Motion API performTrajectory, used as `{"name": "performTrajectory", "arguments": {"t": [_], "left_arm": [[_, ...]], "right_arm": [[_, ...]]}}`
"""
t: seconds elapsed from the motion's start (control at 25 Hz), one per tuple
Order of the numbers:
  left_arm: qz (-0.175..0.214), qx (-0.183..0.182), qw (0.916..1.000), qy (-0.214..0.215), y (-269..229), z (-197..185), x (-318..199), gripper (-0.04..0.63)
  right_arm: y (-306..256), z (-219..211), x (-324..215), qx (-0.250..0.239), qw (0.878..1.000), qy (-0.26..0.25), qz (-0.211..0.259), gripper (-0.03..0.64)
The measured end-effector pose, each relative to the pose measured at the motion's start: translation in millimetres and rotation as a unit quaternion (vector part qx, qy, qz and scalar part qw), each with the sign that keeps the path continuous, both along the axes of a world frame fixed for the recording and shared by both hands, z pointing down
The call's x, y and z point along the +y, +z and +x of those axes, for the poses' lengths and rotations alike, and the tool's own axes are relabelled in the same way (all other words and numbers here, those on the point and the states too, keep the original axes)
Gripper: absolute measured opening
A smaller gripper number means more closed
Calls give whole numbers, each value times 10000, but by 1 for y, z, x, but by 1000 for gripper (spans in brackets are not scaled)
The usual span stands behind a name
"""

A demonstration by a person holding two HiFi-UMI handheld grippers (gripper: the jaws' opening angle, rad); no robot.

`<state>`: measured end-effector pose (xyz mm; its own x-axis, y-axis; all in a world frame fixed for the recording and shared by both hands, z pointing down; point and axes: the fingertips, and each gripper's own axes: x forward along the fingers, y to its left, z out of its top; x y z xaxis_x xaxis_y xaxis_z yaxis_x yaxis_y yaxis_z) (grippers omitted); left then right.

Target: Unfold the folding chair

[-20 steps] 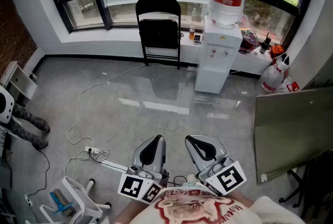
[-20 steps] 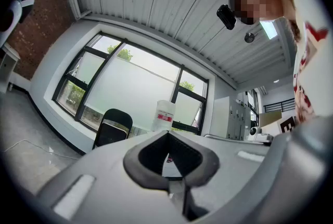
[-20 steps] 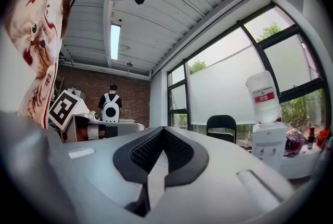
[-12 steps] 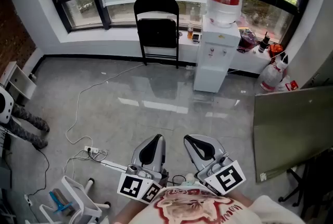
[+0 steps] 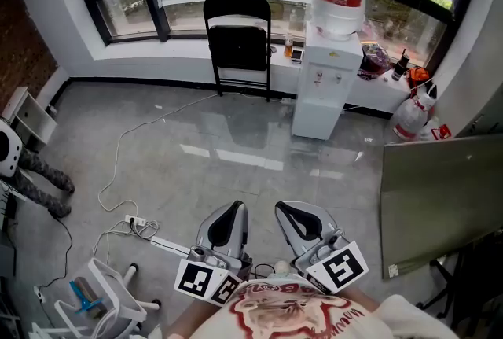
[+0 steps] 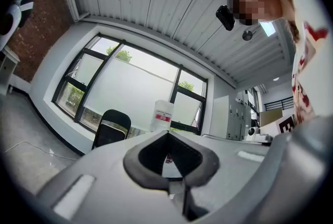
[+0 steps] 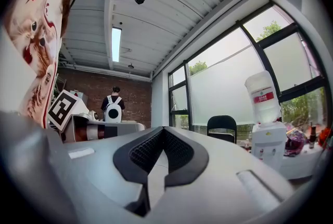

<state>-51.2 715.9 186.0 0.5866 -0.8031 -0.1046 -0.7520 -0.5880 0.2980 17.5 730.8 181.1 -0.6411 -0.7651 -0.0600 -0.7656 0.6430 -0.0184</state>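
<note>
Little has moved since the earlier frame: the head view has drifted slightly, and the left gripper (image 5: 230,219) and right gripper (image 5: 300,221) sit a touch lower in it, still held close to the person's body. Both pairs of jaws are pressed together with nothing between them, as each gripper view confirms.

The folding chair (image 5: 237,42) has not been touched. It stands upright against the window ledge (image 5: 141,50) on the far side of the room, well apart from both grippers, its seat apparently still tipped up. By this reading the task has not started; the person has yet to cross the floor before either gripper can reach the frame.

That floor (image 5: 236,160) is grey, glossy and mostly bare, with a white cable (image 5: 118,164) trailing across it to a power strip (image 5: 135,225) near the person's left. A water dispenser (image 5: 326,82) stands just beside the chair, and a large board (image 5: 440,204) leans at the right. In the right gripper view another person (image 7: 113,106) stands before a brick wall (image 7: 130,103).
</note>
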Motion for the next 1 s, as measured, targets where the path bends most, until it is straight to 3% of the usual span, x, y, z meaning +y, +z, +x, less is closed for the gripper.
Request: {"name": "performTrajectory", "arguments": {"t": [0.4, 0.64, 1.0], "left_arm": [[36, -121, 9998, -167, 3, 33, 6, 0], [-23, -99, 9995, -302, 4, 32, 0, 0], [22, 23, 9999, -105, 11, 32, -52, 0]], "right_arm": [[4, 38, -1, -340, 9992, -105, -164, 26], [16, 44, -7, -342, 9986, -186, -345, 26], [19, 42, -53, -286, 9992, -14, -273, 26]]}}
